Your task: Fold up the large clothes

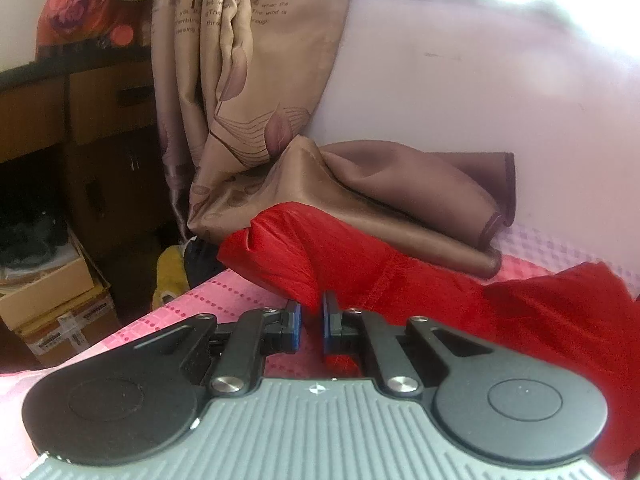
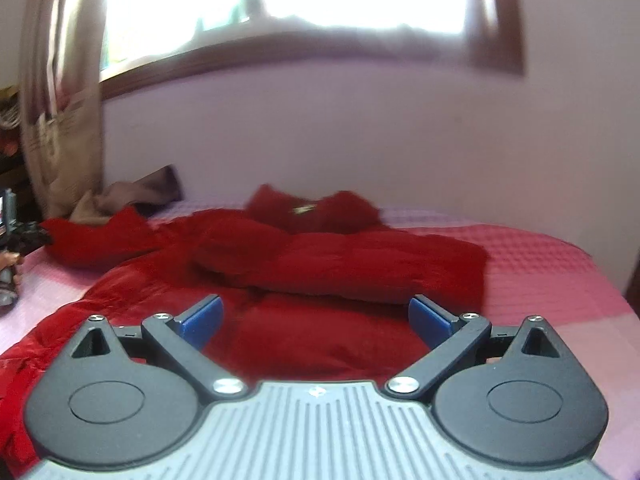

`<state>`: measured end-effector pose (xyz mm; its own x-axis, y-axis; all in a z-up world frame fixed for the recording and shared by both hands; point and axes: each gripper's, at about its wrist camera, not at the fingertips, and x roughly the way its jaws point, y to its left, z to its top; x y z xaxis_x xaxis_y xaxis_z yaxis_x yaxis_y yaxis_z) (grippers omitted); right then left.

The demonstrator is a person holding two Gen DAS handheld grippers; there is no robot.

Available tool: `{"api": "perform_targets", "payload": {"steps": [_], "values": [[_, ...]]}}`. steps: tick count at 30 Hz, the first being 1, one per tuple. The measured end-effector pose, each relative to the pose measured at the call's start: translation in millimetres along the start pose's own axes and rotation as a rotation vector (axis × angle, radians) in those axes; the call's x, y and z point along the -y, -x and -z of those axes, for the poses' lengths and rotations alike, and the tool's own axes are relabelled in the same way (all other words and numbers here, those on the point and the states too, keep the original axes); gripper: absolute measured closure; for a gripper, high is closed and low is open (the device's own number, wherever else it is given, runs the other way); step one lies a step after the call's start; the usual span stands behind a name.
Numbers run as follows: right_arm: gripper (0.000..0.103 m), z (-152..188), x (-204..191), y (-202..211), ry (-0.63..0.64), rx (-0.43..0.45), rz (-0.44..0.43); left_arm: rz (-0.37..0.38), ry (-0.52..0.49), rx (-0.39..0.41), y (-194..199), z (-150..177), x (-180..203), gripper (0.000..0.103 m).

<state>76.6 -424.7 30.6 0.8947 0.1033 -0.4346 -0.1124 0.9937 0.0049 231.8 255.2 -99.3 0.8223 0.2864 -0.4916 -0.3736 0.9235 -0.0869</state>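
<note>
The red garment (image 2: 320,264) lies spread across the pink bedspread (image 2: 560,272), one side already turned in over the body, so the fold is judged to be partway through. The left gripper (image 1: 311,322) has its jaws drawn together on a pinch of the red cloth at the garment's far corner, beside the brown curtain (image 1: 256,120). The right gripper (image 2: 316,320) hangs above the garment's near part with jaws wide apart and nothing between them (its view is blurred); the next move calls for it to take a matching edge.
</note>
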Motion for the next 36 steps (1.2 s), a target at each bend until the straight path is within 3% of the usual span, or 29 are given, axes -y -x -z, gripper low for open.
{"api": "perform_targets", "payload": {"steps": [6,11,20,28,36], "values": [[0.003,7,25,5,-0.145,0.009,-0.013,0.051,0.036,0.023,28,-25,9,0.093],[0.003,15,34,10,-0.149,0.025,-0.017,0.131,0.02,0.087,71,-55,39,0.094],[0.003,24,54,23,-0.228,0.048,-0.035,0.337,-0.119,0.191,159,-79,149,0.094],[0.003,32,80,38,-0.31,0.073,-0.04,0.534,-0.238,0.204,218,-59,249,0.094],[0.003,40,99,46,-0.359,0.087,-0.04,0.645,-0.355,0.135,228,-14,330,0.094]]}}
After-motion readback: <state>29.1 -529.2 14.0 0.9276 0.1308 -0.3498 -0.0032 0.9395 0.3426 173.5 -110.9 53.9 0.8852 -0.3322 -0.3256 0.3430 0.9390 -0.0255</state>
